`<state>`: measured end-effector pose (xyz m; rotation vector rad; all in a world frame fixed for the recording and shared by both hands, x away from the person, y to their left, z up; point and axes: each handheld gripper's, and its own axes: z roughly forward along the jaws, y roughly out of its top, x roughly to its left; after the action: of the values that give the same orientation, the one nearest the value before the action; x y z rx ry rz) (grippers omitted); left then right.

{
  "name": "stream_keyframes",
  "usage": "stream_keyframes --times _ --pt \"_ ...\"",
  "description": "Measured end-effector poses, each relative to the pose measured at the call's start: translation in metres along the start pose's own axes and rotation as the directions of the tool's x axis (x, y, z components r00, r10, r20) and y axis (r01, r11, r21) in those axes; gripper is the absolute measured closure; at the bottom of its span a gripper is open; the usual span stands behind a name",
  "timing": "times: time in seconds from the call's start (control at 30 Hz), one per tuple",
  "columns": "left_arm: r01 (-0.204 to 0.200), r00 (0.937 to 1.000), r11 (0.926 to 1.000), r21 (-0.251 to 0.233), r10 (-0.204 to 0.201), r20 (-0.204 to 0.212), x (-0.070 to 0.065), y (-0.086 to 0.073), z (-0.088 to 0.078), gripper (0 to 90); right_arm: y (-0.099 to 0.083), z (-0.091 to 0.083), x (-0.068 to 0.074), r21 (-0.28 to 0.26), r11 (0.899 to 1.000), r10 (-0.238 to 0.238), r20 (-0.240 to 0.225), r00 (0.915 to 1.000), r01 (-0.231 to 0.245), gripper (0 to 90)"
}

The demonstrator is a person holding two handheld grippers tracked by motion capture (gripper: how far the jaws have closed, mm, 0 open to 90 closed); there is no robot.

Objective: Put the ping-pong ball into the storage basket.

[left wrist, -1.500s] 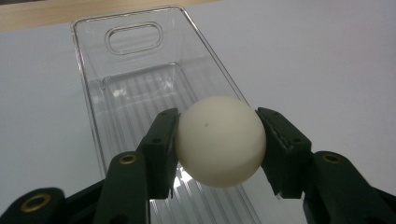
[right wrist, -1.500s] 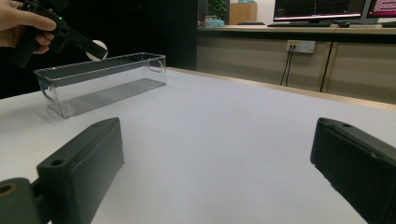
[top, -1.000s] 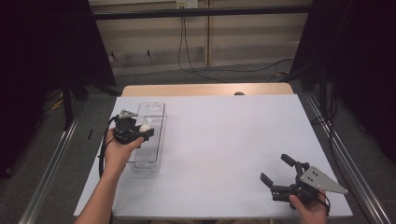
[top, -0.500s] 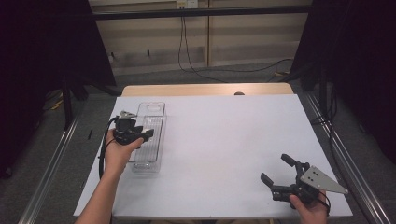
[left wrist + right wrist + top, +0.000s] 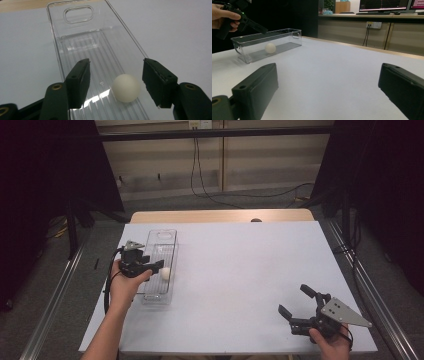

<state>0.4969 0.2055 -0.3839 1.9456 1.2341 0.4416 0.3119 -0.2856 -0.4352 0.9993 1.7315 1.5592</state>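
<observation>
The left gripper (image 5: pixel 115 85) is releasing: its jaws have just been opening, and the small white ball (image 5: pixel 125 87) is lying free between them on the ribbed floor of the long clear plastic tray (image 5: pixel 75 37). The right gripper (image 5: pixel 299 311) is standing wide open (idle, well apart). The next move calls for lifting the left gripper straight clear without nudging the ball.

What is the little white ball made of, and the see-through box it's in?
The ball looks like smooth, matte plastic, maybe a ping-pong ball: evenly off-white with no shine. The box looks like hard, clear, glossy plastic: you see the table through it, and light glints off its ribbed floor.
</observation>
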Motion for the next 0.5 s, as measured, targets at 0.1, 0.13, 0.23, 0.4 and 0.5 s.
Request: stream_keyframes --times 0.1,0.13,0.23,0.4,0.5 --pt "0.0 0.9999 1.0 -0.004 0.001 0.012 0.0 -0.001 -0.002 37.0 0.0 0.001 0.0 -0.005 1.0 -0.006 0.002 1.0 0.006 2.3" --pt "-0.006 0.9999 1.0 -0.006 0.006 0.011 -0.001 -0.001 -0.004 35.7 0.0 0.001 0.0 -0.007 1.0 -0.005 -0.001 1.0 0.005 2.3" --pt "-0.015 0.9995 0.9994 -0.032 0.016 0.027 -0.002 -0.001 -0.008 32.0 0.0 0.001 0.0 -0.004 1.0 -0.006 -0.005 1.0 0.006 2.2" --pt "-0.005 0.9993 0.9978 -0.066 0.008 0.038 -0.005 -0.002 -0.012 26.2 0.001 0.002 0.001 -0.005 1.0 -0.005 -0.003 1.0 0.005 2.2" --pt "-0.003 0.9992 0.996 -0.09 0.007 0.041 -0.006 -0.003 -0.015 22.5 0.0 0.003 0.001 -0.006 1.0 -0.003 0.0 1.0 0.003 2.2"
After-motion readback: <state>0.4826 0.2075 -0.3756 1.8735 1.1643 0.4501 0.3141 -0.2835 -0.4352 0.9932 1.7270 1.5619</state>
